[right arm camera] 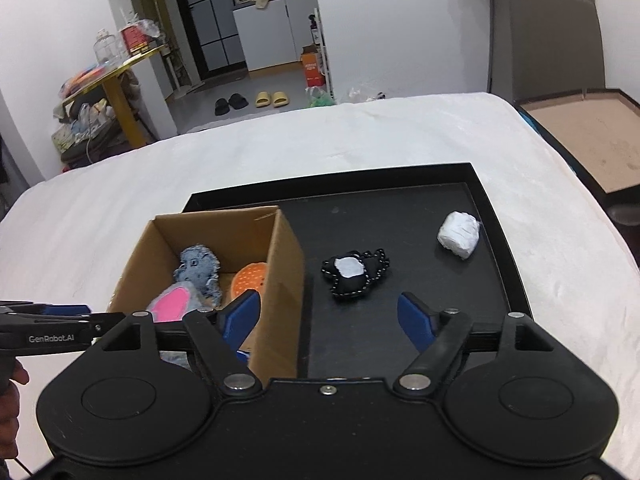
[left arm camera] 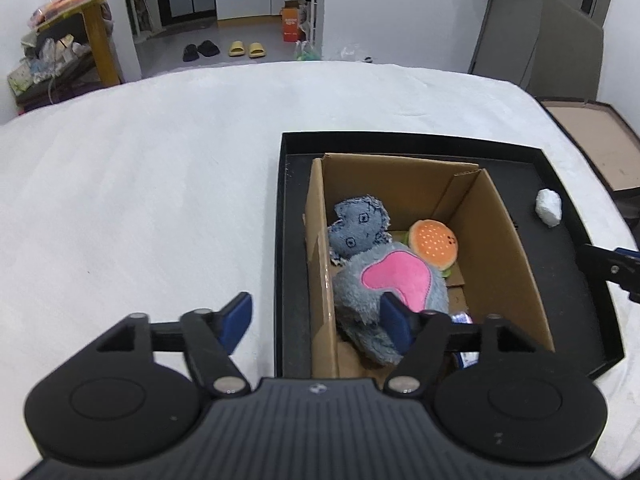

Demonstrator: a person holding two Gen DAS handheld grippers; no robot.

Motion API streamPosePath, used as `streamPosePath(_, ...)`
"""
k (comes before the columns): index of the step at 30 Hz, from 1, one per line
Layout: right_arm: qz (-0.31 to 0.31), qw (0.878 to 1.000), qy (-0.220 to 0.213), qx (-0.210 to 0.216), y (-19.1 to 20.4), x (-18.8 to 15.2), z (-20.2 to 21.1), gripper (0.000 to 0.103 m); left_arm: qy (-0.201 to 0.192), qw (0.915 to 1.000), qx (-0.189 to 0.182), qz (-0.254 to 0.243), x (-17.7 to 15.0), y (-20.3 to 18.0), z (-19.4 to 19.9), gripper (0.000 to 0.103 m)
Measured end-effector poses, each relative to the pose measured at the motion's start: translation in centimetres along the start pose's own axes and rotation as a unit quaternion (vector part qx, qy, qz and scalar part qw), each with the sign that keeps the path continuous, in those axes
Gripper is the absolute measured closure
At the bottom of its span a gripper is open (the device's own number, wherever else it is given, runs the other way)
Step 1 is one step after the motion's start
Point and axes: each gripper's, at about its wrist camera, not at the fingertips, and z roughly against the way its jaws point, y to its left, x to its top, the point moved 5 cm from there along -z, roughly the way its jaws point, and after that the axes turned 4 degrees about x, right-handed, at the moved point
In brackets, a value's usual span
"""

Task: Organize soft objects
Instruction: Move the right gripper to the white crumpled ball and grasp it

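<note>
the brown cardboard box [right arm camera: 224, 264] stands on the left part of the shallow black tray [right arm camera: 496, 216], and already holds a grey plush toy with a pink patch [left arm camera: 394, 280], a blue denim plush [left arm camera: 360, 228] and an orange burger-shaped plush [left arm camera: 434, 244]. two soft things are left on the bare tray floor: a small black plush with a white patch [right arm camera: 354, 274] near the middle, just right of the box wall, and a white crumpled soft lump [right arm camera: 459, 234] toward the far right edge. the right gripper [right arm camera: 329, 318] hangs with its blue pads apart and empty, and the black plush lies straight ahead between their lines, its long axis running across. the left gripper [left arm camera: 316, 322] is also spread and empty over the box's left wall, so the right hand is clearly nearer.
</note>
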Motion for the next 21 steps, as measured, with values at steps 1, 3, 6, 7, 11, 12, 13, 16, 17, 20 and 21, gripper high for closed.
streamPosePath(1, -0.003, 1.0, 0.0, 0.0, -0.2, 0.0, -0.1, 0.026, 0.0, 1.0, 0.007, -0.002, 0.1, -0.1, 0.0, 0.03)
streamPosePath(3, -0.006, 1.0, -0.002, 0.001, -0.7, -0.1, -0.2, 0.025, 0.002, 0.9998, 0.016, -0.006, 0.2, -0.4, -0.2, 0.029)
streamPosePath(6, -0.012, 1.0, -0.003, 0.001, -1.6, -0.2, -0.4, 0.021, 0.004, 0.9997, 0.022, -0.009, 0.6, -0.8, -0.3, 0.025)
streamPosePath(7, -0.013, 1.0, -0.002, 0.0, -1.9, -0.2, -0.4, 0.021, 0.003, 0.9996, 0.026, -0.009, 0.7, -0.9, -0.4, 0.024)
streamPosePath(11, -0.025, 1.0, -0.002, -0.001, -3.2, -0.3, -0.9, 0.018, -0.007, 0.999, 0.042, -0.01, 1.3, -1.5, -0.4, 0.021)
streamPosePath(12, -0.027, 1.0, -0.002, -0.001, -3.6, -0.4, -1.0, 0.018, -0.008, 0.9989, 0.045, -0.01, 1.4, -1.6, -0.5, 0.021)
streamPosePath(13, -0.03, 1.0, -0.002, -0.001, -3.9, -0.4, -1.1, 0.017, -0.008, 0.9988, 0.047, -0.009, 1.6, -1.8, -0.5, 0.021)
streamPosePath(16, -0.037, 0.999, 0.0, -0.001, -4.9, -0.7, -1.4, 0.016, -0.007, 0.9984, 0.056, -0.007, 2.2, -2.2, -0.9, 0.021)
streamPosePath(17, -0.04, 0.999, 0.001, -0.001, -5.2, -0.8, -1.6, 0.016, -0.007, 0.9983, 0.058, -0.007, 2.3, -2.3, -1.0, 0.02)
streamPosePath(20, -0.048, 0.999, 0.005, 0.0, -6.3, -1.0, -2.0, 0.016, -0.009, 0.9979, 0.063, -0.011, 2.7, -2.9, -1.3, 0.019)
streamPosePath(21, -0.05, 0.999, 0.005, 0.0, -6.6, -1.0, -2.0, 0.016, -0.008, 0.9978, 0.065, -0.012, 2.8, -3.2, -1.4, 0.019)
